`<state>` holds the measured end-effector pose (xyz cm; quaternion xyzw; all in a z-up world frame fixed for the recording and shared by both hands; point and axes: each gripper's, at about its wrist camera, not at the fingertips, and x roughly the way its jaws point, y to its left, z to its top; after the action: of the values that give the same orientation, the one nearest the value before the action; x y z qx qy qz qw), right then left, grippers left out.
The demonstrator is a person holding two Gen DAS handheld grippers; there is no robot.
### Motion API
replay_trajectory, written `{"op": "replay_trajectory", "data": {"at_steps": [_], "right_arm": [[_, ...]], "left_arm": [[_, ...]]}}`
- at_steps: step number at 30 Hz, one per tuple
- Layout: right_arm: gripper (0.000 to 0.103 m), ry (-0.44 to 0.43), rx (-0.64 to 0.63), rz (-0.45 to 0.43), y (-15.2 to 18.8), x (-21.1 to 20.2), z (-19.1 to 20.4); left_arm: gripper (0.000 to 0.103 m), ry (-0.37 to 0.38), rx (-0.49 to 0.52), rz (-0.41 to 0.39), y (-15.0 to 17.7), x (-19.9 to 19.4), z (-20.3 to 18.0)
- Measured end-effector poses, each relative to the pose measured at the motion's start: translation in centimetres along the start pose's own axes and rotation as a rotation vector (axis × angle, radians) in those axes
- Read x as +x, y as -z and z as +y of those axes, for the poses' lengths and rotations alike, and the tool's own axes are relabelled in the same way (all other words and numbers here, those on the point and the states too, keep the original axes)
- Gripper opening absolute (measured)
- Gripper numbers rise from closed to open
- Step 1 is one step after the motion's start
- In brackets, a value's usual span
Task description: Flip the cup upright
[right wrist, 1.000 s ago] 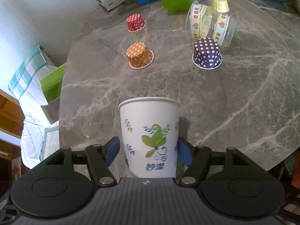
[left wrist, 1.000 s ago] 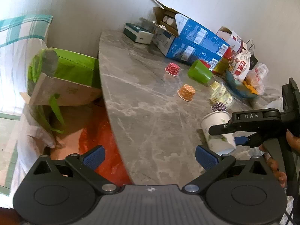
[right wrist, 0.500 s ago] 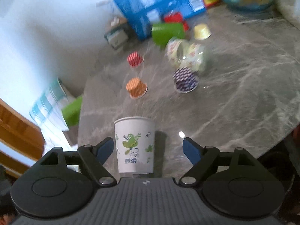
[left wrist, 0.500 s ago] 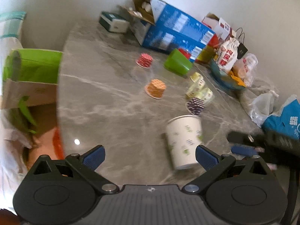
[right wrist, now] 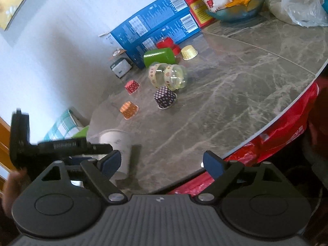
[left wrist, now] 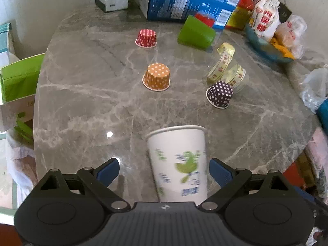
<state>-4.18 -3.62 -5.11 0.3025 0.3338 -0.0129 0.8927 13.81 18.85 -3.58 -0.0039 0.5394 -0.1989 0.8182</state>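
Note:
A white paper cup with a green leaf print (left wrist: 178, 164) stands upright on the grey marble table (left wrist: 86, 106) near its front edge. My left gripper (left wrist: 164, 170) is open with the cup between its blue fingertips, close to the right one. The cup also shows in the right wrist view (right wrist: 117, 143), with the left gripper's body (right wrist: 61, 145) beside it. My right gripper (right wrist: 162, 163) is open and empty, pulled back to the right of the cup over the table's edge.
Upside-down spotted paper cups stand beyond: orange (left wrist: 156, 76), red (left wrist: 146, 38) and purple (left wrist: 219, 94). A green cup (left wrist: 195, 33) and a clear cup with yellow bands (left wrist: 225, 69) lie on their sides. Blue boxes (left wrist: 188, 2), a snack bowl (left wrist: 266, 45) and bags line the back.
My right gripper let go of the upright cup and drew back to the right. My left gripper swung in and now has the cup between its open fingers.

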Motion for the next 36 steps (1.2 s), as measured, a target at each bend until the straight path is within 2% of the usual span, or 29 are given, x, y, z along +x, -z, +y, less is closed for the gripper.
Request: {"op": "replay_trajectory", "data": {"at_steps": [7, 13, 17, 21, 23, 26, 31, 36], "right_arm": [[0.092, -0.033, -0.015, 0.001, 0.4, 0.8, -0.7], [0.092, -0.064, -0.009, 0.024, 0.8, 1.2, -1.5], [0.092, -0.078, 0.007, 0.019, 0.9, 1.1, -2.0], [0.092, -0.082, 0.009, 0.021, 0.9, 1.2, -2.2], [0.092, -0.082, 0.005, 0.023, 0.9, 1.3, -2.1], [0.092, -0.087, -0.001, 0.015, 1.0, 1.2, -2.0], [0.092, -0.081, -0.008, 0.006, 1.1, 1.2, -2.0], [0.092, -0.079, -0.02, -0.003, 1.1, 1.3, -1.5]], "left_arm": [[0.096, -0.089, -0.048, 0.039, -0.3, 1.3, -0.8], [0.082, -0.146, -0.045, 0.053, -0.4, 1.9, -1.0], [0.068, -0.175, -0.035, 0.066, -0.1, 2.3, -0.9], [0.067, -0.197, -0.012, 0.05, 0.2, 1.9, -0.8], [0.067, -0.187, 0.011, 0.024, 0.4, 1.3, -0.9], [0.067, -0.156, 0.092, -0.058, 0.8, 0.3, -1.2], [0.067, -0.003, 0.139, -0.155, 1.9, -0.6, -0.9], [0.067, 0.034, 0.178, -0.186, 2.4, -1.1, -1.8]]}}
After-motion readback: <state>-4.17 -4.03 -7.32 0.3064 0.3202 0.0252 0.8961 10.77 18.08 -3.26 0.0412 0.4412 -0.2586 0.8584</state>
